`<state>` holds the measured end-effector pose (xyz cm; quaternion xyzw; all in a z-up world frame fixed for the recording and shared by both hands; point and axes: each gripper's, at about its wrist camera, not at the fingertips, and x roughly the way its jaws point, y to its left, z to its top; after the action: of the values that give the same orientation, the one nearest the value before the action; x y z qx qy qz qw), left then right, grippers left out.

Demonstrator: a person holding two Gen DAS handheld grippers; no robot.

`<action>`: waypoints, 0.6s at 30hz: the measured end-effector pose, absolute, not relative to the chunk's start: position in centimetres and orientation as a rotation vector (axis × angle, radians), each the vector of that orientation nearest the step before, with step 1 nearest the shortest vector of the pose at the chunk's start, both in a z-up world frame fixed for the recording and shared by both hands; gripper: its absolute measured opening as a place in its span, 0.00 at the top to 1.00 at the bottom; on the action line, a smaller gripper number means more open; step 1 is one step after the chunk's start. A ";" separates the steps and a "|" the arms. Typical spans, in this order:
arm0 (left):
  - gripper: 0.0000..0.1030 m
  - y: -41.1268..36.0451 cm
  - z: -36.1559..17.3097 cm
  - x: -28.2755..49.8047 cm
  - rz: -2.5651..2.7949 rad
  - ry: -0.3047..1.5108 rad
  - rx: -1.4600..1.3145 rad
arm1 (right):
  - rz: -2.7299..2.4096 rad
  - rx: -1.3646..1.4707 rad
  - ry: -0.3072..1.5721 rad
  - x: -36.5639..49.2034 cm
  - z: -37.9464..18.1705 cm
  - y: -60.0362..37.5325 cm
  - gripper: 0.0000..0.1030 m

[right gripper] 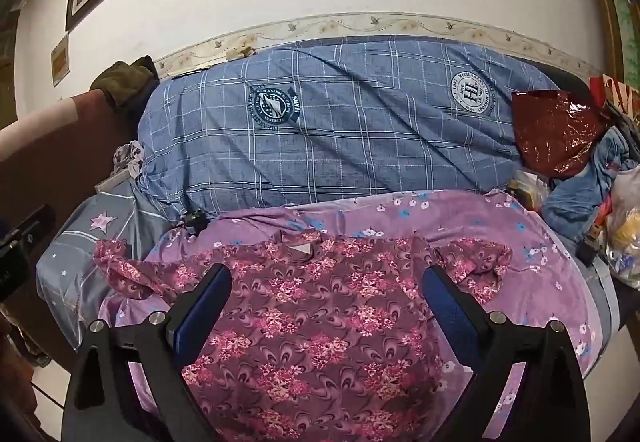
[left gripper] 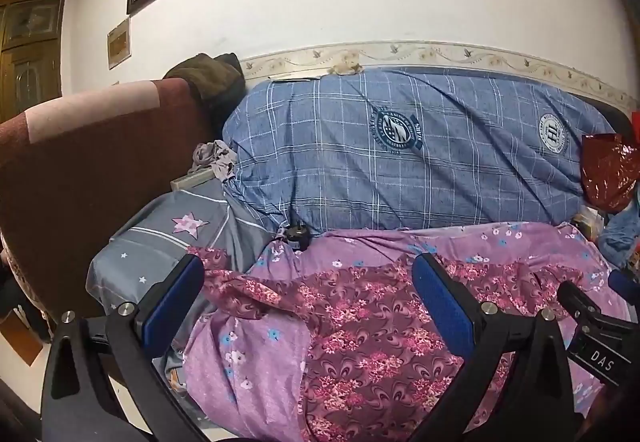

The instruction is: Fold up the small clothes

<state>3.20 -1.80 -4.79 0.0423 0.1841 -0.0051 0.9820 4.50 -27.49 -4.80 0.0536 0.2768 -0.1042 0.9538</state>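
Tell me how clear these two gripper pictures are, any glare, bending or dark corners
Left wrist view: strong fisheye bending, the wall border arcs, corners are black, the floral shirt is fairly sharp, and glare shows on the red foil bag. Right wrist view: same curvature and dark corners, warm dim indoor light, the blue plaid quilt readable, edges soft.
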 end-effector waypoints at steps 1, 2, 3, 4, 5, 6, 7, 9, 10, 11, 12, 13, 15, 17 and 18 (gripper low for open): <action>0.00 -1.9 -4.9 3.1 -0.012 0.371 0.088 | -0.217 0.107 0.563 4.5 -4.7 -27.5 0.06; 0.00 -2.1 -4.9 3.2 -0.013 0.373 0.091 | -0.221 0.103 0.564 4.5 -4.7 -27.5 0.06; 0.00 -2.0 -4.9 3.1 -0.014 0.371 0.091 | -0.224 0.098 0.563 4.5 -4.6 -27.4 0.06; 0.00 -2.3 -4.6 3.2 -0.009 0.374 0.092 | -0.228 0.091 0.563 4.5 -4.5 -27.3 0.06; 0.00 -2.7 -4.2 3.4 -0.006 0.378 0.094 | -0.234 0.081 0.562 4.5 -4.3 -27.3 0.06; 0.00 -2.7 -4.1 3.4 -0.005 0.378 0.090 | -0.240 0.069 0.559 4.4 -4.3 -27.0 0.06; 0.00 -2.6 -4.0 3.3 -0.005 0.377 0.086 | -0.243 0.060 0.557 4.4 -4.1 -26.9 0.06; 0.00 -2.3 -3.8 3.2 -0.006 0.377 0.077 | -0.246 0.046 0.551 4.3 -3.7 -26.6 0.06; 0.00 -2.2 -3.8 3.2 -0.007 0.377 0.075 | -0.252 0.038 0.546 4.2 -3.6 -26.5 0.06; 0.00 -2.2 -3.7 3.2 -0.007 0.376 0.075 | -0.256 0.031 0.542 4.1 -3.4 -26.4 0.06; 0.00 -2.2 -3.6 3.2 -0.007 0.376 0.076 | -0.258 0.025 0.537 4.0 -3.2 -26.3 0.06; 0.00 -2.1 -3.6 3.1 -0.008 0.375 0.075 | -0.259 0.022 0.532 3.9 -3.1 -26.2 0.06; 0.00 -2.2 -3.4 3.1 -0.004 0.375 0.075 | -0.262 0.015 0.523 3.8 -2.9 -26.0 0.06; 0.00 -1.9 -3.3 3.2 -0.004 0.375 0.072 | -0.262 0.007 0.517 3.6 -2.7 -25.7 0.06; 0.00 -1.9 -3.3 3.2 -0.002 0.375 0.073 | -0.259 0.004 0.516 3.6 -2.7 -25.6 0.06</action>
<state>3.16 -1.93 -3.33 0.0361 0.1866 -0.0012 0.9818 3.63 -25.64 -2.67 0.0018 0.2544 -0.1280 0.9586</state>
